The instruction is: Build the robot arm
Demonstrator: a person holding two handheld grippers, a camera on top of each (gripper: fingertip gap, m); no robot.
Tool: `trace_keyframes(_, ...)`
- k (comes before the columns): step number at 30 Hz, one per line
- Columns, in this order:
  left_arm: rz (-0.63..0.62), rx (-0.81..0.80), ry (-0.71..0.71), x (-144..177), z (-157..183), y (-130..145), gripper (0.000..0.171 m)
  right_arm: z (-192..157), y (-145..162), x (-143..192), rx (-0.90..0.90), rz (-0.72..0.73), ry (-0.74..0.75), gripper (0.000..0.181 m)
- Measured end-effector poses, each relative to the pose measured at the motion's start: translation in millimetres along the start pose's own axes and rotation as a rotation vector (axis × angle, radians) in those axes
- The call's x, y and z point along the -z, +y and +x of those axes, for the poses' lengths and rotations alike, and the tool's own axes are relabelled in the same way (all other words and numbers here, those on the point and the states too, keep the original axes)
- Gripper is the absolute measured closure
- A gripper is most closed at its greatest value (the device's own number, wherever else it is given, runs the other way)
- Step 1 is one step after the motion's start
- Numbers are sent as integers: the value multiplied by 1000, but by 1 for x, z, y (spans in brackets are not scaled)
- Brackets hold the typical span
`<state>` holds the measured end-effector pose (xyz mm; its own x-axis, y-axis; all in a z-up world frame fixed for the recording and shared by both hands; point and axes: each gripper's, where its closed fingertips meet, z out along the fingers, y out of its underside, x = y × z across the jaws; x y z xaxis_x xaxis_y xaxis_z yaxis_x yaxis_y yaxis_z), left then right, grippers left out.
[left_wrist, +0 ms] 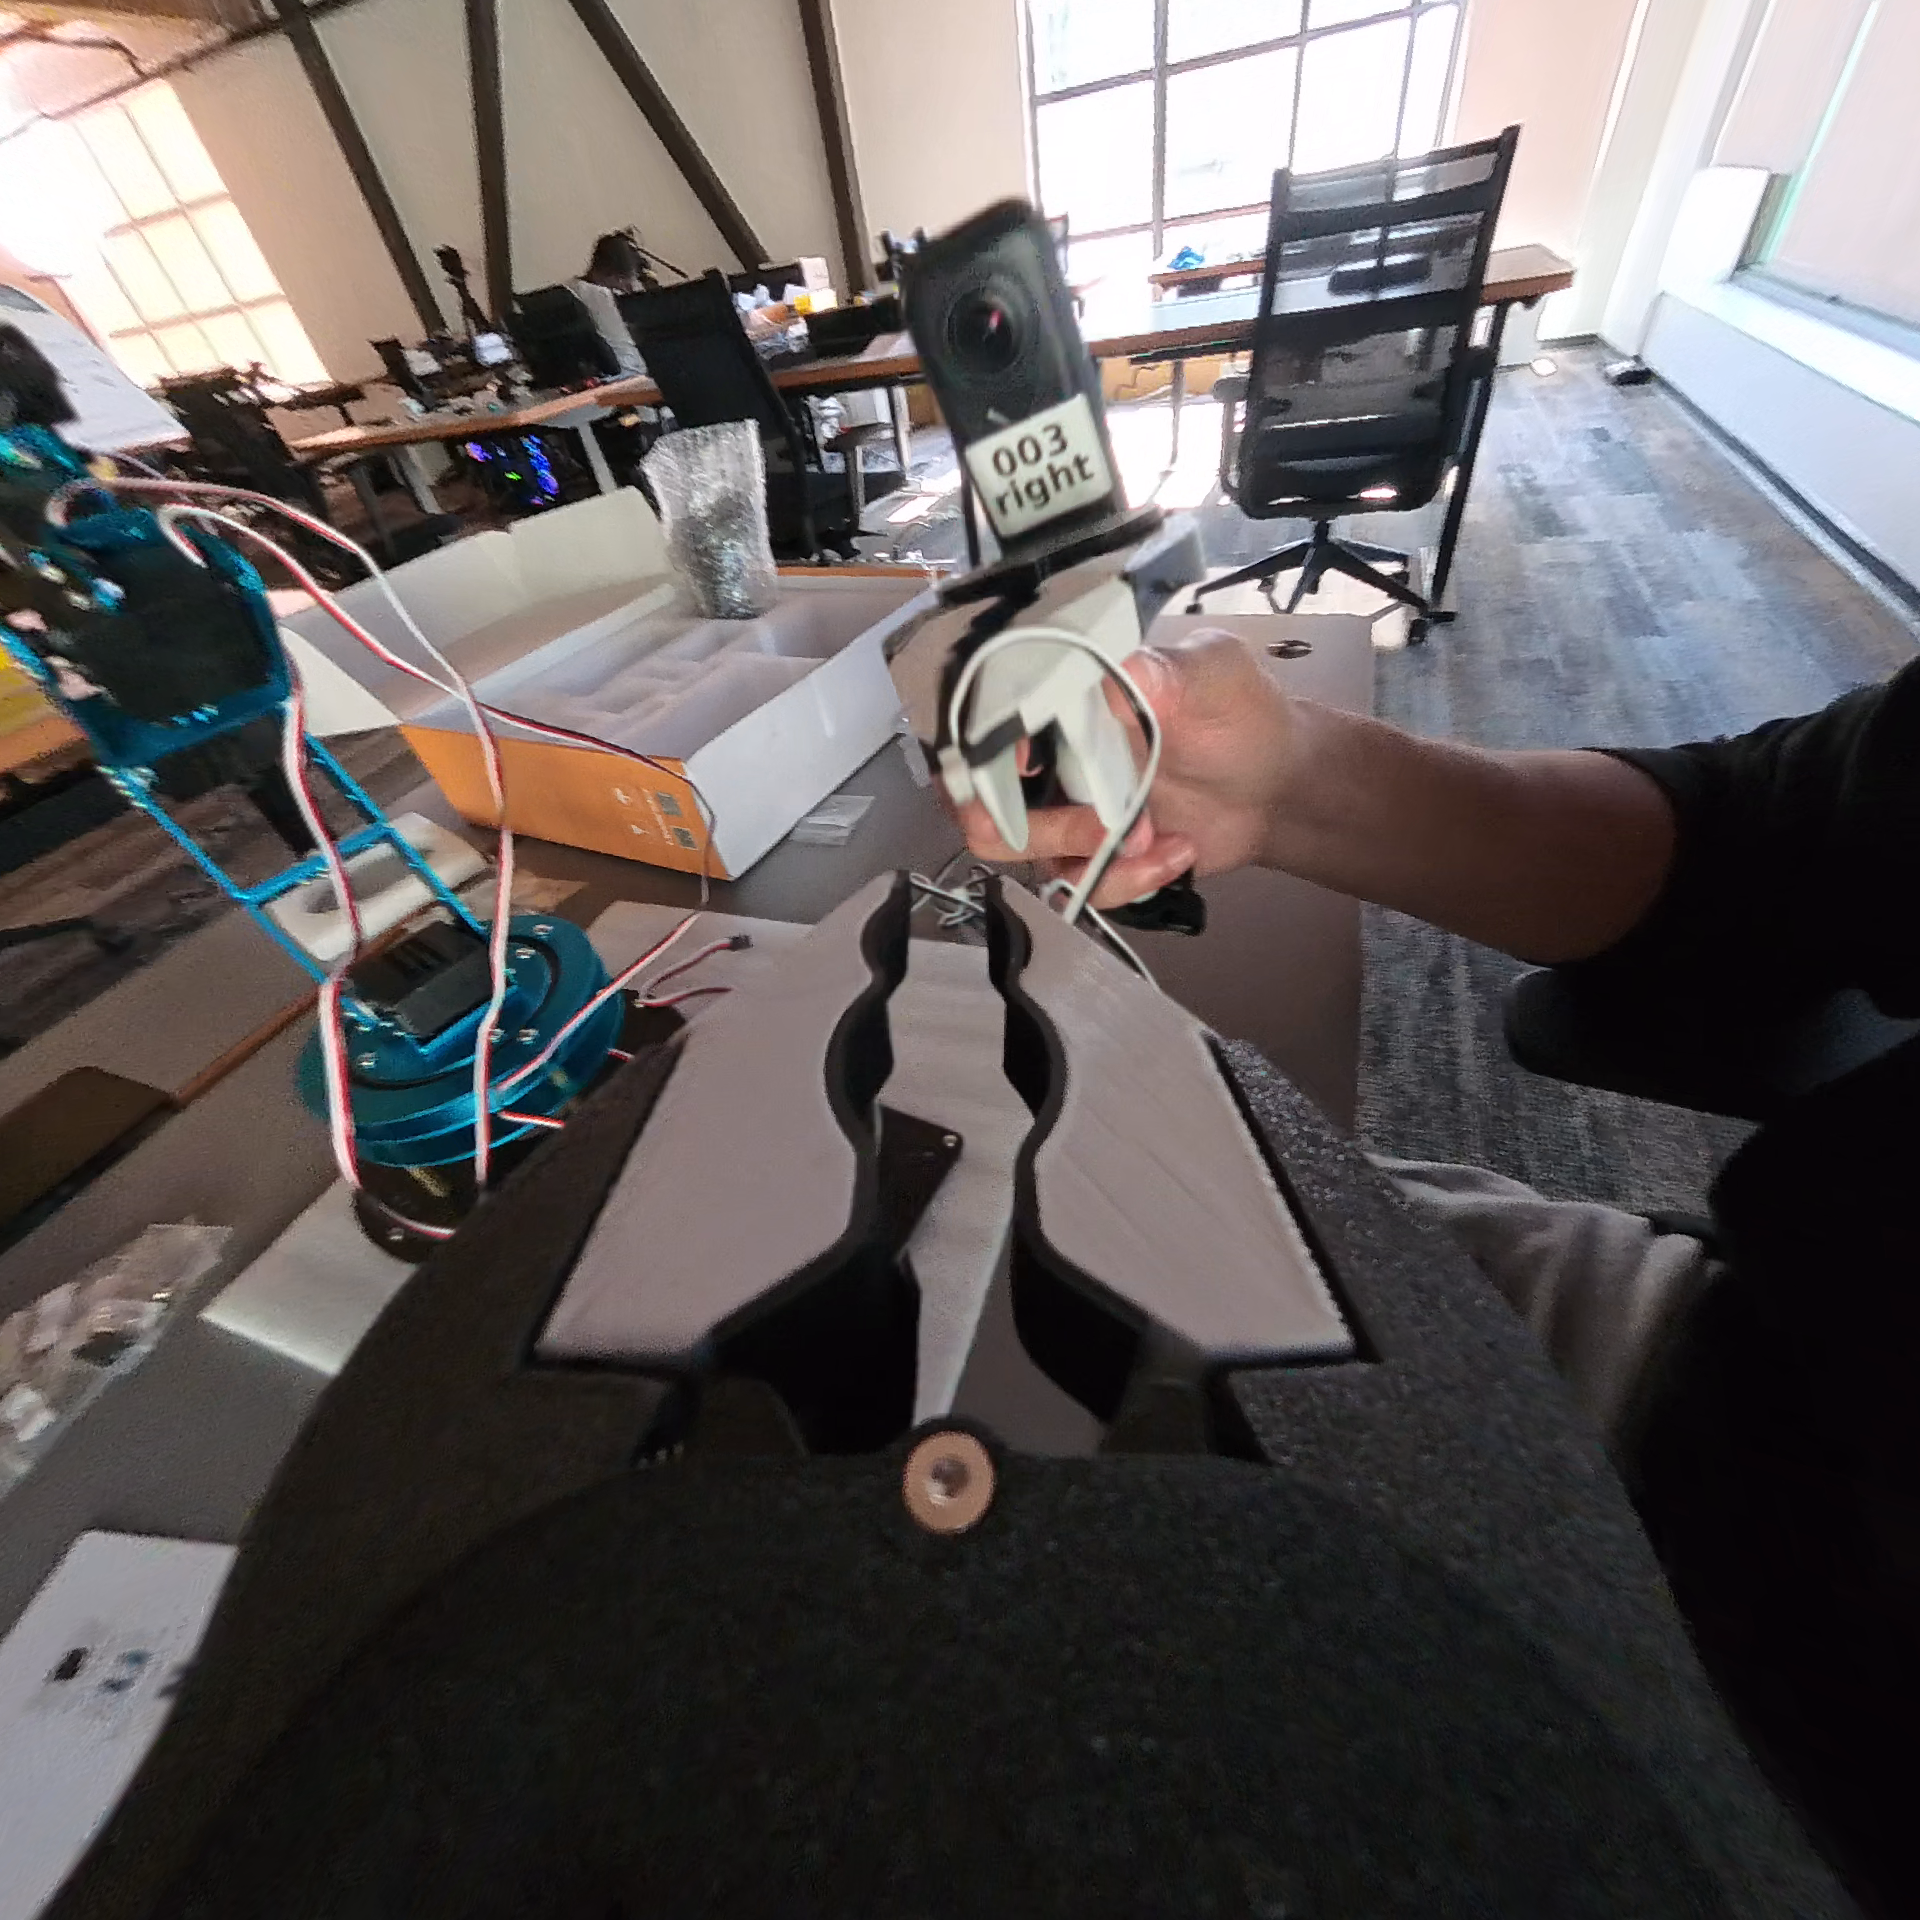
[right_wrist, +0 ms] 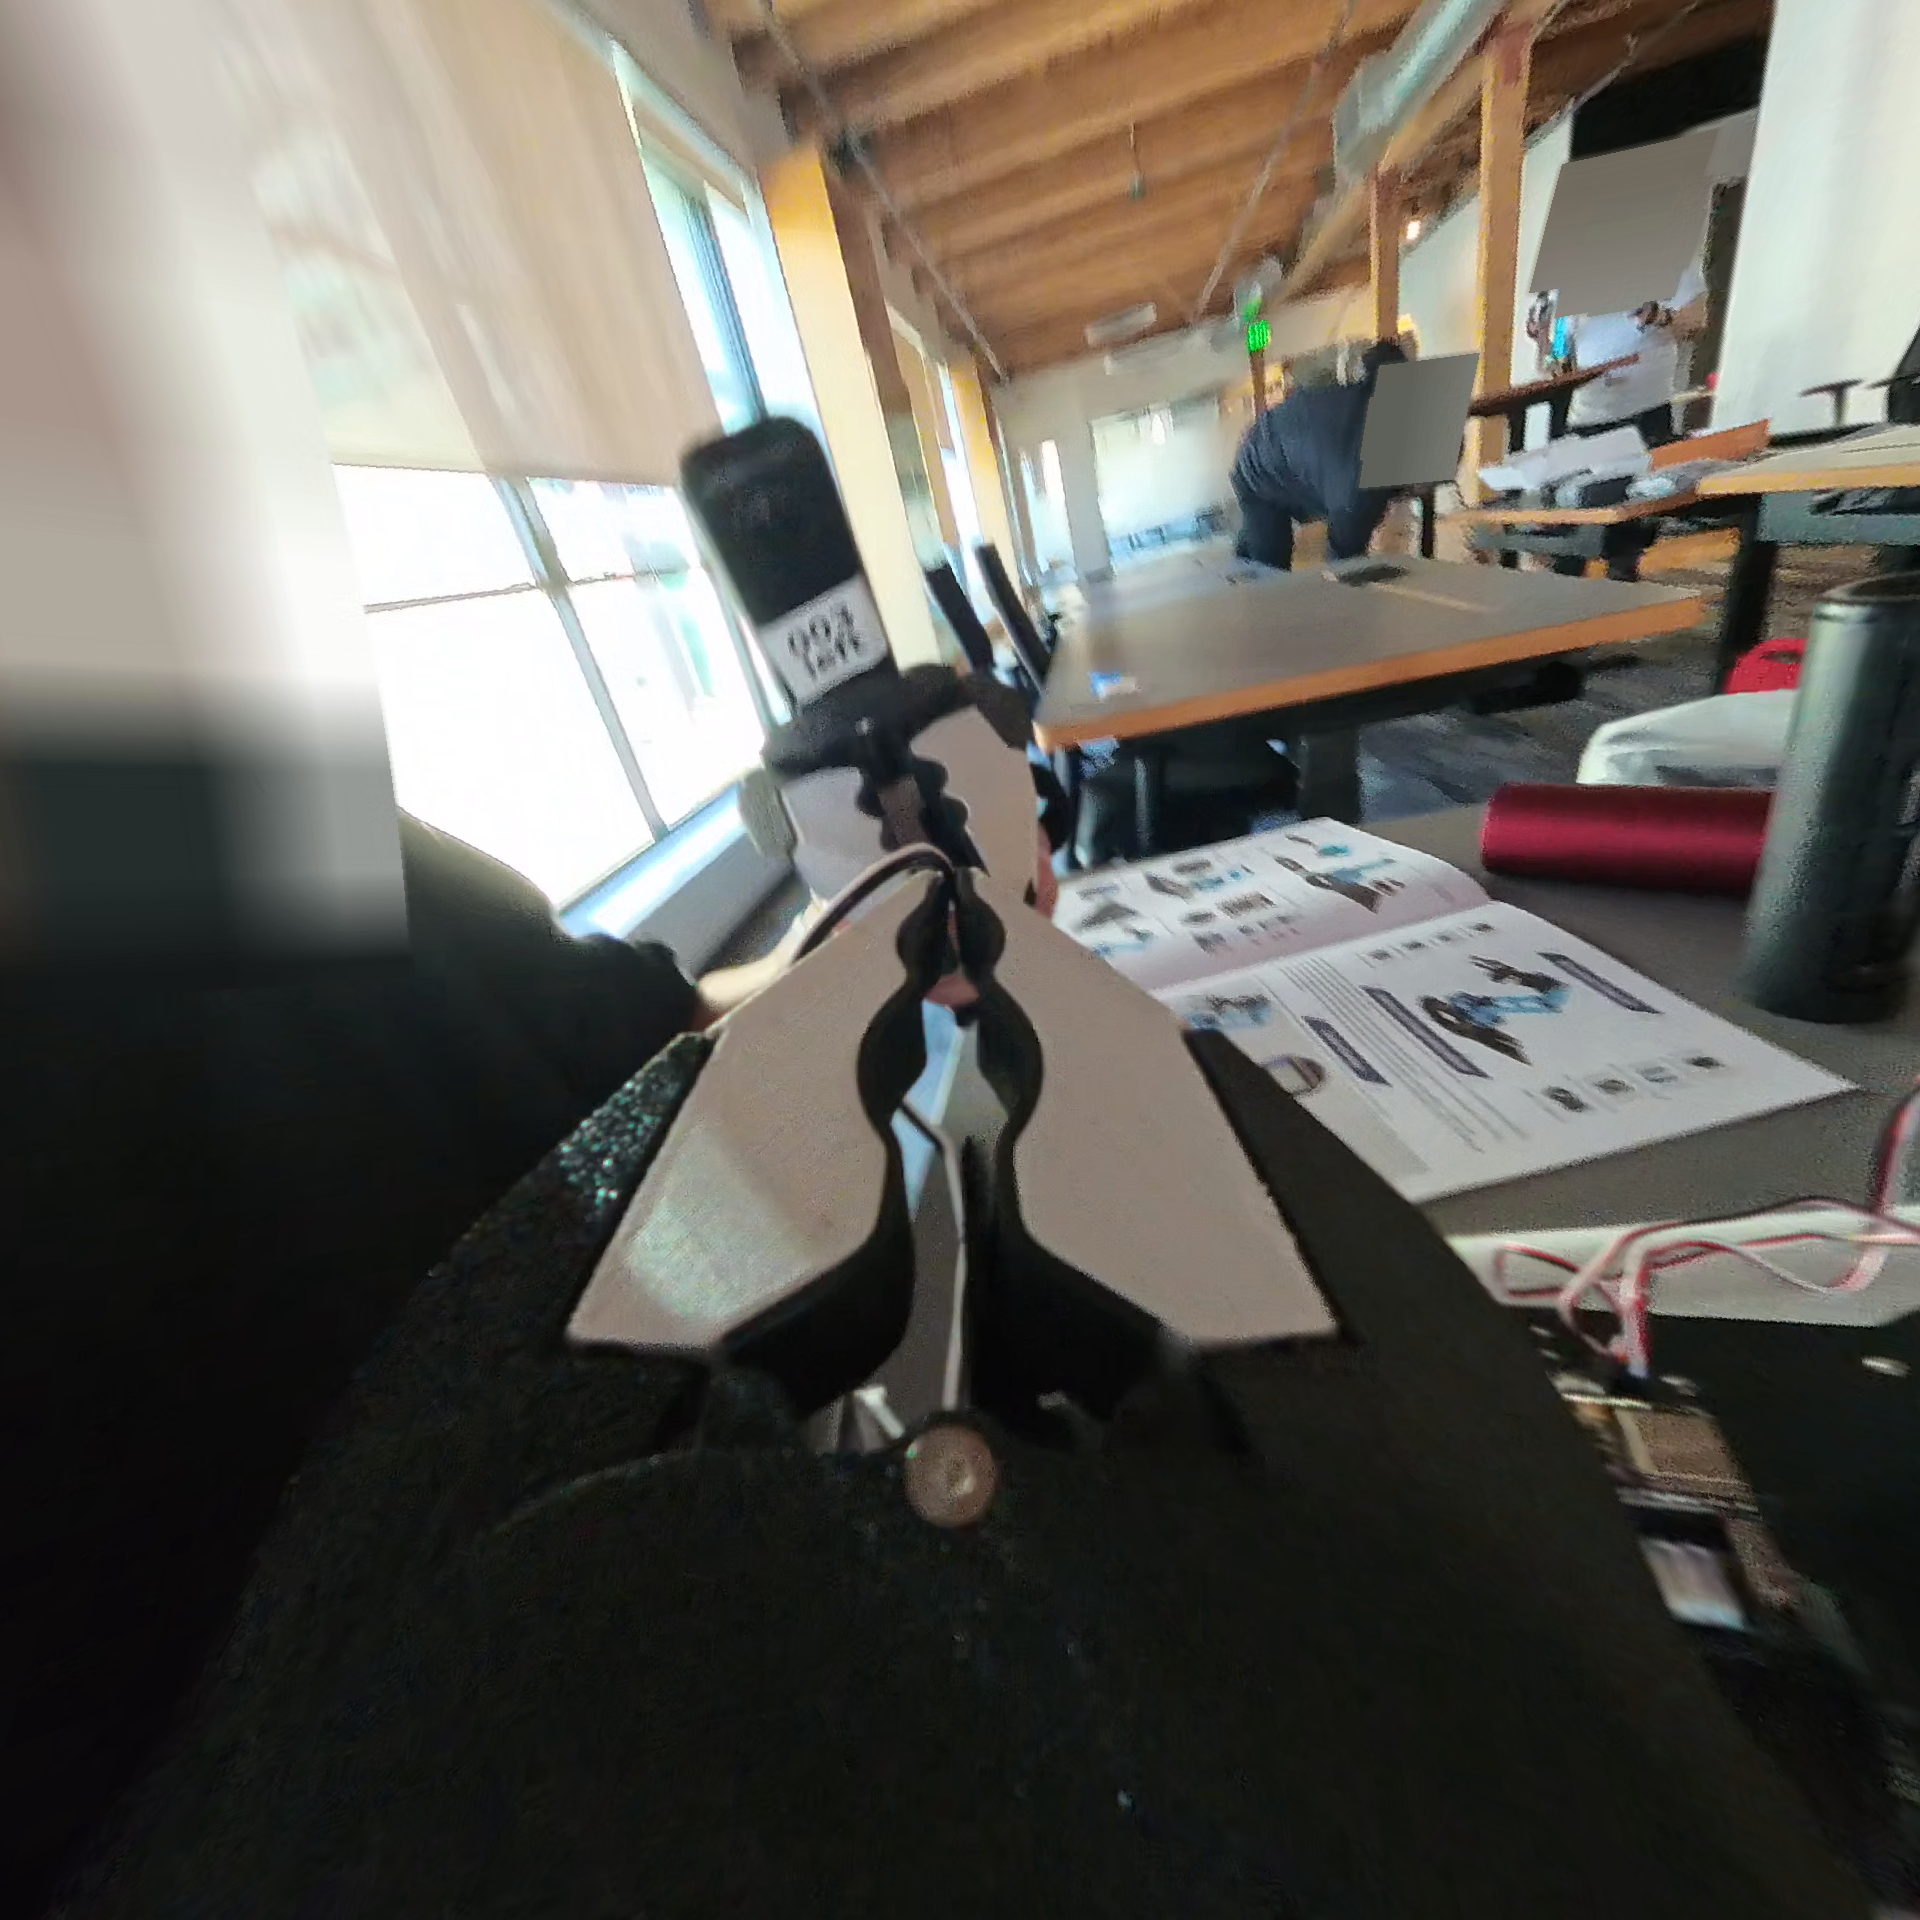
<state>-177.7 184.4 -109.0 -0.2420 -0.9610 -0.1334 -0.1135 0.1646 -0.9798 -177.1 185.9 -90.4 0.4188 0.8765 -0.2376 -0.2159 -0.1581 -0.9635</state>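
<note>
Left wrist view: left claw point(left_wrist: 948, 904) narrowly apart, empty; right claw point(right_wrist: 958, 906) pinches thin white wire point(right_wrist: 954, 1299).

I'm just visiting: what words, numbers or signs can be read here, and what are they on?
I don't quote writing; it stands on:
White label on a black camera: legible.
Second label on the other camera: blurred.
Open booklet: print too small.
Orange-and-white box: tiny marks.
Green ceiling sign: blurred.
</note>
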Motion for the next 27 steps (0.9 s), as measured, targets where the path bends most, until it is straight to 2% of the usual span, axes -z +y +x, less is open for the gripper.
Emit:
trace_keyframes(3, 49, -69, -43, 6, -1, -10, 157, 0, -12, 8, -198, 125, -110, 181)
trace_keyframes(6, 92, -176, -111, 9, 1, -20, 157, -6, -13, 8, -379, 182, -259, 181)
trace_keyframes(8, 91, -213, -128, 9, 3, -22, 157, -7, -10, 3, -428, 190, -291, 181)
trace_keyframes(12, 93, -140, -92, 11, 3, -21, 157, -6, -8, -2, -413, 192, -292, 181)
trace_keyframes(15, 11, -52, -120, 17, -13, -1, 157, 8, -21, 12, -215, 205, -105, 181)
trace_keyframes(18, -113, 32, -189, 30, -37, 42, 155, 52, -26, 43, 111, 39, 271, 181)
trace_keyframes(21, -164, 121, -236, 38, -66, 79, 152, 103, -33, 85, 373, -123, 523, 181)
trace_keyframes(22, -174, 158, -230, 36, -75, 87, 150, 118, -38, 99, 419, -146, 562, 177)
trace_keyframes(24, -178, 212, -225, 29, -100, 96, 147, 139, -58, 123, 460, -79, 559, 181)
trace_keyframes(25, -180, 234, -221, 24, -114, 97, 146, 155, -67, 135, 445, -43, 576, 181)
trace_keyframes(27, -162, 268, -220, 14, -144, 96, 146, 194, -69, 152, 363, -60, 629, 181)
